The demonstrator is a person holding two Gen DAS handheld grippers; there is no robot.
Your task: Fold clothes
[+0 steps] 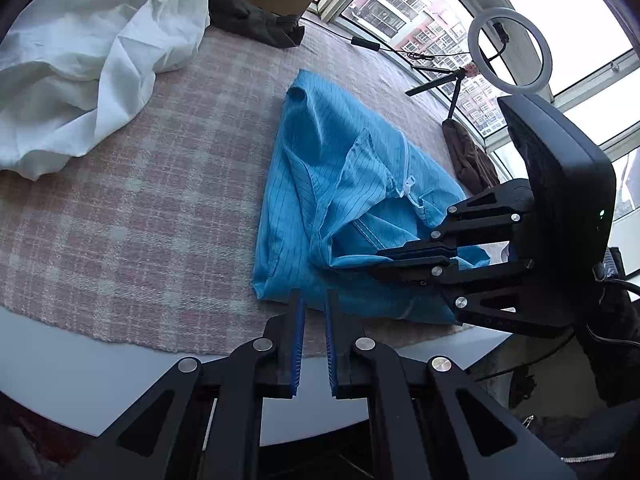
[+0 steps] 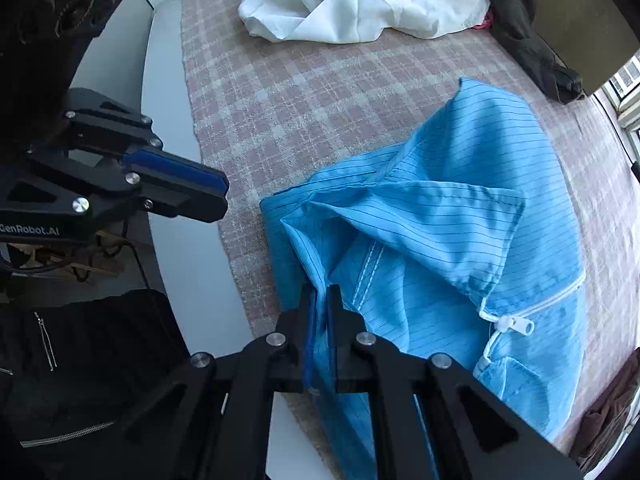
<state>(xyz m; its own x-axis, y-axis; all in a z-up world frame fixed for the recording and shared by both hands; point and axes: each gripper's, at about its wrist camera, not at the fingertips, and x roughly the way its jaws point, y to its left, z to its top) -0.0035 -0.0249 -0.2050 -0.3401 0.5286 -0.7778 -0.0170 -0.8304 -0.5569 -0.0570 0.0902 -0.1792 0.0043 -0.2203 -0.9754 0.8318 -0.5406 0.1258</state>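
Left wrist view: the left gripper (image 1: 315, 300) hangs just above the near edge of the blue garment (image 1: 340, 184), its jaws slightly apart with nothing between them. The garment, a pinstriped piece with a white zipper (image 2: 516, 326), lies crumpled and partly folded on the pink checked cloth (image 1: 140, 208) that covers the table (image 1: 60, 352), toward the right side of the surface. In the same view the right gripper (image 1: 380, 258) enters from the right, jaws closed on a fold of the blue fabric. The right wrist view confirms this: the right gripper (image 2: 320, 300) has blue fabric pinched between its pads at the garment's near edge. The left gripper (image 2: 218, 196) shows at that view's left, over the table's bare margin, apart from the garment. A white garment (image 1: 88, 60) lies bunched at the far left. A dark garment (image 1: 252, 12), possibly a jacket, sits at the far edge. A ring light (image 1: 510, 54) stands by the window at far right.
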